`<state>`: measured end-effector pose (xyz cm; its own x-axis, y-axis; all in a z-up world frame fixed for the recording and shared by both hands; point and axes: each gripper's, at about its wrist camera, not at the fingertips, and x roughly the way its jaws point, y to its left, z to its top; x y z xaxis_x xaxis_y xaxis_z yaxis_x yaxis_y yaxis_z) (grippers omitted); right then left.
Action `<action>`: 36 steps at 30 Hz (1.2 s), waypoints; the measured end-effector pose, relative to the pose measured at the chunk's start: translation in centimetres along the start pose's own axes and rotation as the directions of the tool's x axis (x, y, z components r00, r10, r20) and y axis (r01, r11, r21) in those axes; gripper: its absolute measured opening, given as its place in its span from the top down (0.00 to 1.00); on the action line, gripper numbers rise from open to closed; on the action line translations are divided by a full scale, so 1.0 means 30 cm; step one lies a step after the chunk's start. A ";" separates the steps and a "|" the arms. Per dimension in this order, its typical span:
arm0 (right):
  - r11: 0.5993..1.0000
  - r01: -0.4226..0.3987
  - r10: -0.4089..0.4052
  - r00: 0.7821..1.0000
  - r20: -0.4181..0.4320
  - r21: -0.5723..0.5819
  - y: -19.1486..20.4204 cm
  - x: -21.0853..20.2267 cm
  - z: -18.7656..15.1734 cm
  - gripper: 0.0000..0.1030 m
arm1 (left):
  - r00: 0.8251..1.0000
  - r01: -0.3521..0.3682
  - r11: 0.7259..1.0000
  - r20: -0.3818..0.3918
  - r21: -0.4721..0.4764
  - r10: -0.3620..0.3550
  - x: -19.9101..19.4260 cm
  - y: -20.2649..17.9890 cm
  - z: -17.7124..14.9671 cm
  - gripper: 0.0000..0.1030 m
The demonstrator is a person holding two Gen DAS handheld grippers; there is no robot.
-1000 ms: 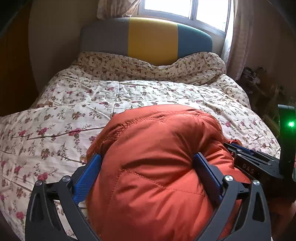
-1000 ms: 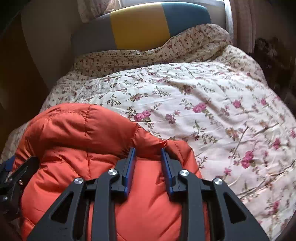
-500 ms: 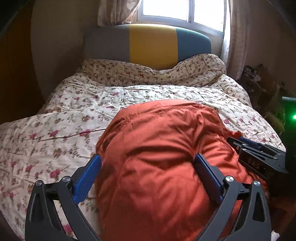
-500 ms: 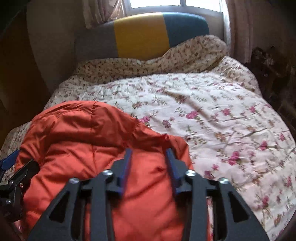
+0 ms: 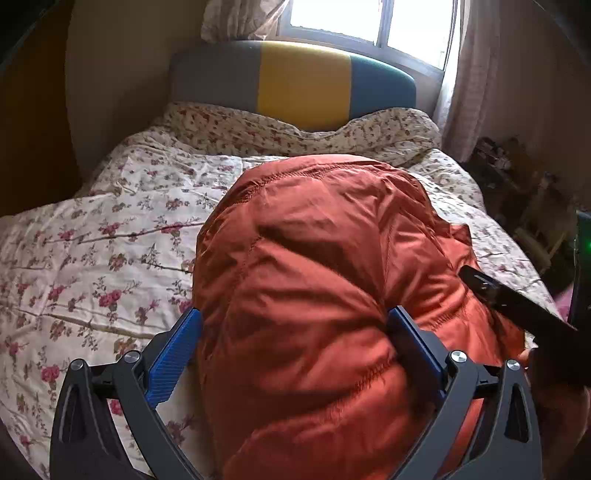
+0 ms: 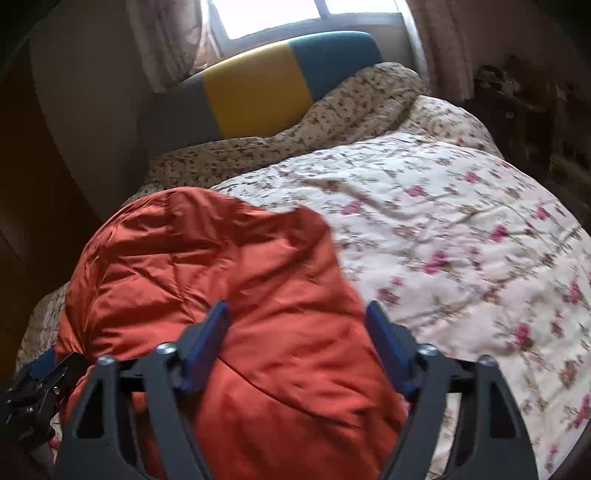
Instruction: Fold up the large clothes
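An orange puffy down jacket [image 5: 317, 280] lies bunched on the floral quilt [image 5: 92, 258] of a bed. My left gripper [image 5: 291, 332] is spread wide with the jacket's bulk between its blue pads, which press on both sides of it. My right gripper [image 6: 297, 328] is open wide, its pads standing over the jacket [image 6: 229, 280] near its right edge without pinching it. The right gripper's body shows at the right of the left wrist view [image 5: 517, 306]. The left gripper's body shows at the lower left of the right wrist view [image 6: 40, 391].
A grey, yellow and teal headboard [image 5: 295, 81] stands under a window [image 5: 369, 22] with curtains. A rumpled second floral cover [image 5: 295, 129] lies along the headboard. Dark cluttered furniture [image 5: 524, 177] stands right of the bed. A brown wall is at the left.
My right gripper has opened from a narrow pinch on a jacket fold to a wide gap. Both grippers have moved up, and the jacket looks more raised and spread.
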<state>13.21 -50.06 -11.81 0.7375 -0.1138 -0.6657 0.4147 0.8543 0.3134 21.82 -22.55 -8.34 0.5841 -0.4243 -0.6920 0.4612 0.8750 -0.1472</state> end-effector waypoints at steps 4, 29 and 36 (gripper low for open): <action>0.998 -0.033 0.037 0.996 -0.083 0.048 -0.074 -0.077 -0.040 0.17 | 1.000 0.024 1.000 -0.003 0.006 -0.024 -0.054 0.030 -0.028 0.03; 0.852 -0.427 0.511 0.804 -0.304 0.303 -0.154 0.064 -0.109 0.54 | 0.918 0.326 0.939 -0.202 -0.105 -0.341 -0.039 0.080 -0.132 0.22; 0.850 -0.463 0.515 0.830 -0.215 0.251 -0.098 -0.036 -0.115 0.62 | 0.953 0.280 0.960 -0.122 -0.001 -0.278 -0.123 0.042 -0.113 0.36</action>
<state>9.35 -50.68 -14.35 0.7112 0.4544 -0.5363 0.1451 0.6516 0.7446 17.99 -19.08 -8.38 0.3468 -0.6190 -0.7047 0.6057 0.7214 -0.3356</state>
